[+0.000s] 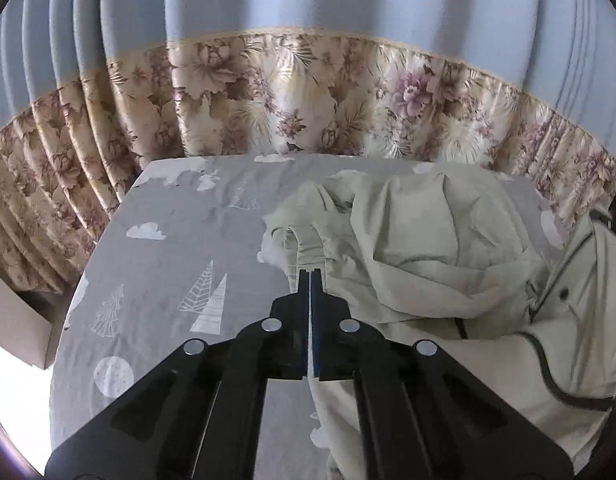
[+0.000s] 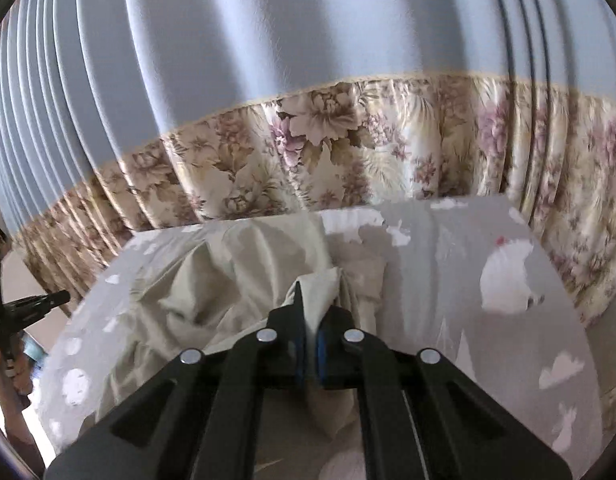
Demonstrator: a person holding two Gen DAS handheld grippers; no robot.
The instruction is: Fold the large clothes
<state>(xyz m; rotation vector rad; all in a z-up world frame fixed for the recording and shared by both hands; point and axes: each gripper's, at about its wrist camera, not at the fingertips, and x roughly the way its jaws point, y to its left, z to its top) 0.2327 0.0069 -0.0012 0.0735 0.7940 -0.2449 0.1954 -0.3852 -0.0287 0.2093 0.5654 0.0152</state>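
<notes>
Pale-green jacket (image 1: 428, 248) bunched on grey printed sheet (image 1: 167, 208) of counter, heaped toward far edge, zip side trailing to near right corner. Left hand-held gripper (image 1: 310, 276) pinched together on thin fabric edge near elastic cuff. Right hand-held gripper (image 2: 308, 300) clamped on fold of same jacket (image 2: 211, 280). Step looks like spreading garment flat before folding. Do well: keep both pinches firm, pull apart evenly, lift enough to shake out bunching, lay toward counter middle. Risk: single-layer slip, sleeve trapped underneath.
</notes>
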